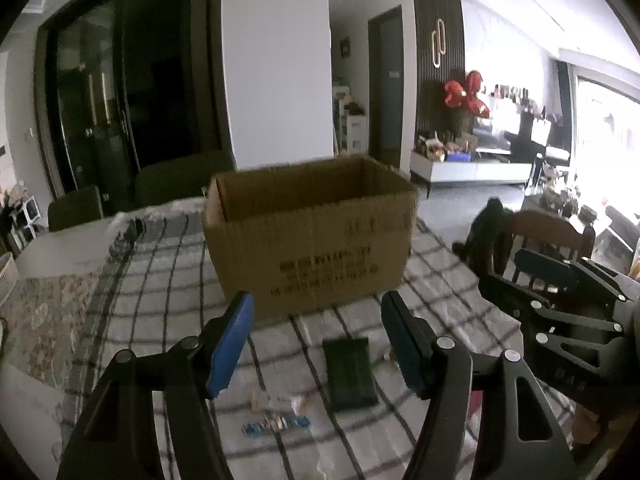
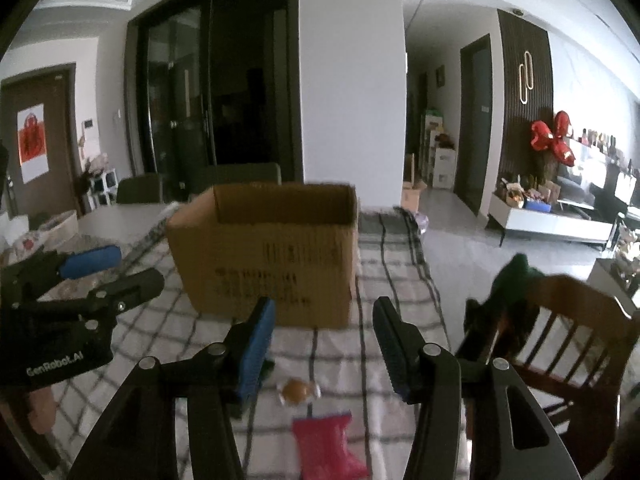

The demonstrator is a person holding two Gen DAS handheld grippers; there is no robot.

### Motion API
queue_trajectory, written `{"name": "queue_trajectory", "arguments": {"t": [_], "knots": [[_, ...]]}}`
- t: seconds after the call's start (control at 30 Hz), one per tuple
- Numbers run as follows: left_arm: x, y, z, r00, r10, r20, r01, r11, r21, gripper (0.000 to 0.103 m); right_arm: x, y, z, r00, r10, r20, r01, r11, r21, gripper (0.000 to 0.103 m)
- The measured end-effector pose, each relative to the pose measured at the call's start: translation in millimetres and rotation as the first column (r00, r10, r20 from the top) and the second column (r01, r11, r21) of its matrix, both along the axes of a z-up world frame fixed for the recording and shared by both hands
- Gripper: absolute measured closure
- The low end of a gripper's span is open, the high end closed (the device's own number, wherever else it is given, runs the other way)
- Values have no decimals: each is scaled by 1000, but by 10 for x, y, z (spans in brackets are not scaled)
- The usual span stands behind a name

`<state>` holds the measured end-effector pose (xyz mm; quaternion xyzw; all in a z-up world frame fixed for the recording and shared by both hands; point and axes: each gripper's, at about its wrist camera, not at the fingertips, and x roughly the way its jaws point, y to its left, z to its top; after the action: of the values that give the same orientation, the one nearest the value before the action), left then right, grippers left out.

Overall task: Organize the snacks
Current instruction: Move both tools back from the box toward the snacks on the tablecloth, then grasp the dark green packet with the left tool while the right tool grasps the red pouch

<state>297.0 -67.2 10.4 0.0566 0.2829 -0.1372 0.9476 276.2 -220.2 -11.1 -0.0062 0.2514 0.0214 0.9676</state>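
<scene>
**Both tongs apart and empty over snacks, box ahead**

Counted: one open cardboard box (image 1: 308, 236), upright on the checked cloth (image 1: 160, 280) of the tabletop, empty as far as its inside shows. Four snack items on the cloth in front of it: one dark green packet (image 1: 350, 374), one blue-ended wrapped strip (image 1: 276, 426), one round brown sweet in clear wrap (image 2: 297, 391), one pink packet (image 2: 326, 444). A few pale bits near the strip, too blurred to identify. One wooden chair (image 2: 576, 344) at the right edge of the tabletop, dark green cloth draped on its back.

Pose: left tongs (image 1: 316, 344) angled down toward the cloth, jaws apart, nothing between the pads. Right tongs (image 2: 324, 348) likewise angled down, jaws apart, empty. Both side by side, short of the box.

View differences: green packet fully visible and strip seen from left wrist only; sweet and pink packet from right wrist only. Each view catches the other tongs at its edge.
</scene>
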Motion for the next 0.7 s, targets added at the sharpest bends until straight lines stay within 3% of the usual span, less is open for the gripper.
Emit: {"name": "queue_trajectory", "arguments": {"t": [0.43,0.7], "knots": [[-128,-35,-585,983,18,-184,-23,999,-26,37,-138,-52,-596,983,25,-182,-26,1000,-2,51],[-25,-91,-858,970,12,-244,-15,1000,-10,37,-103,-42,-880,965,31,-261,-35,999,-11,51]]}}
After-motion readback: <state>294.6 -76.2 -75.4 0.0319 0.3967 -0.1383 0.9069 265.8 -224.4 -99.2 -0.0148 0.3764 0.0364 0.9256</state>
